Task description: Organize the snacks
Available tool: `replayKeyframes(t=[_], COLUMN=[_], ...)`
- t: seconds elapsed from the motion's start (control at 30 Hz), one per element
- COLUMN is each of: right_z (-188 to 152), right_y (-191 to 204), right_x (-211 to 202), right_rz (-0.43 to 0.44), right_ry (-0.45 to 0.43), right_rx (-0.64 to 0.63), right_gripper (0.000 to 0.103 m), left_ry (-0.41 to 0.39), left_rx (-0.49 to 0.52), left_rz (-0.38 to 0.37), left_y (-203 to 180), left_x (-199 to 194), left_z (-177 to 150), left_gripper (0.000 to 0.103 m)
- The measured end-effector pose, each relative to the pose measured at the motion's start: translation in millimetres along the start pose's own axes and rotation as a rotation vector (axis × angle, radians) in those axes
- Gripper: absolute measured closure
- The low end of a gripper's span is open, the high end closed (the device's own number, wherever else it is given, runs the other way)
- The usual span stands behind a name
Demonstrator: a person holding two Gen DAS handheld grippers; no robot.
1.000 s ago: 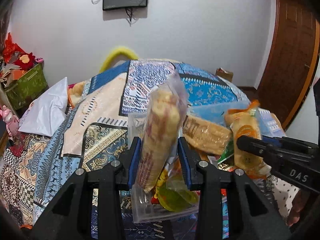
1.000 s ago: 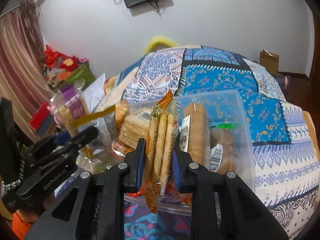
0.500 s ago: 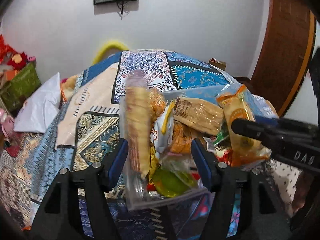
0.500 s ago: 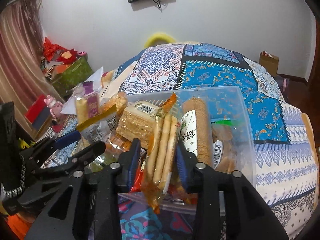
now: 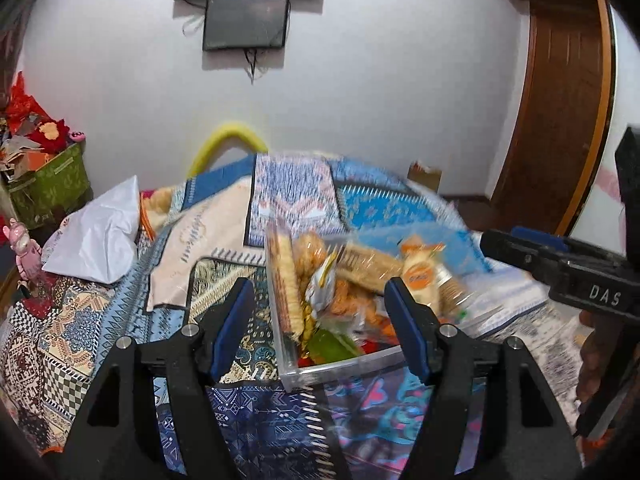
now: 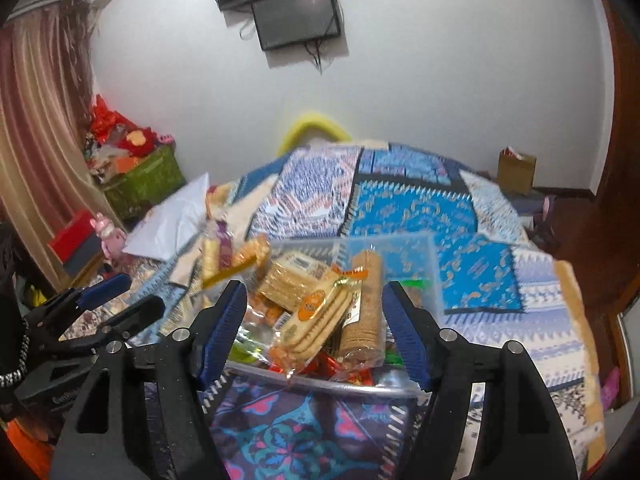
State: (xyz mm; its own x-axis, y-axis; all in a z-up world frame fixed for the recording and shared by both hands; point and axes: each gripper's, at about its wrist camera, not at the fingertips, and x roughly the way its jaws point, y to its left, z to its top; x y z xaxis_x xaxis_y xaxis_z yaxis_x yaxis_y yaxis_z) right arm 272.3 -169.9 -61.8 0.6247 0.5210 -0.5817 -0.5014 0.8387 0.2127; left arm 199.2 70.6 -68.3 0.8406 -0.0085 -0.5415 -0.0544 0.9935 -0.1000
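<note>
snacks stand packed in a clear plastic bin (image 5: 344,364) that rests on the patterned quilt (image 5: 120,320) of a bed. we see both tools drawn off above its near rim. the left tool (image 5: 318,320) stands apart with nothing between its blue pads, and its jaws have just been opening; the tall cracker sleeve (image 5: 286,280) stands upright against the bin's left wall, free of the tool. the right tool (image 6: 314,328) also stands apart and empty, its jaws having just been opening as well; the orange-topped biscuit pack (image 6: 320,316) leans among the others near the bin's middle, beside a round biscuit roll (image 6: 366,300) and a flat cracker pack (image 6: 294,280). in the left view the right tool enters from the right edge; in the right view the left tool shows at lower left.

we judge the step in hand to be the release after placing: both packs sit in the bin and the tools are clear of them. no loose snack shows plainly on the quilt, though blur hides detail, so we cannot tell whether more remain. the next move calls for finding any remaining pack outside the bin, or straightening the leaning pack, while keeping the tools clear of the bin's thin walls.
</note>
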Motion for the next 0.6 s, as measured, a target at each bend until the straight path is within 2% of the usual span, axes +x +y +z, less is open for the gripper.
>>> replayKeyframes(t=[0.2,0.27,0.37,0.5,0.6], right_z=[4,4,3,-1,-6], right_y=[12,16,22,23,26], right_x=[-63,-84,-110,-136,-149], right_rz=[0.001,-0.001,0.004,0.013,0.002], right_ry=[-0.119,-0.158,-0.206,-0.259,-0.288], right_rx=[-0.035,-0.053,-0.071,-0.069,-0.074], right_gripper=[0.036,0.036,0.034,0.021,0.016], left_ry=[-0.130,-0.169,-0.220,-0.262,-0.285], left_rx=[-0.004,-0.010,-0.019,-0.007,0.009], left_rz=[-0.007,-0.006,-0.015,-0.003,0.013], left_y=[-17,-24,-32,-40,-47], left_x=[-66,-88,-115,-141,-157], left_z=[17,20,23,22,18], left_gripper=[0.034,0.025,0.019,0.011,0.006])
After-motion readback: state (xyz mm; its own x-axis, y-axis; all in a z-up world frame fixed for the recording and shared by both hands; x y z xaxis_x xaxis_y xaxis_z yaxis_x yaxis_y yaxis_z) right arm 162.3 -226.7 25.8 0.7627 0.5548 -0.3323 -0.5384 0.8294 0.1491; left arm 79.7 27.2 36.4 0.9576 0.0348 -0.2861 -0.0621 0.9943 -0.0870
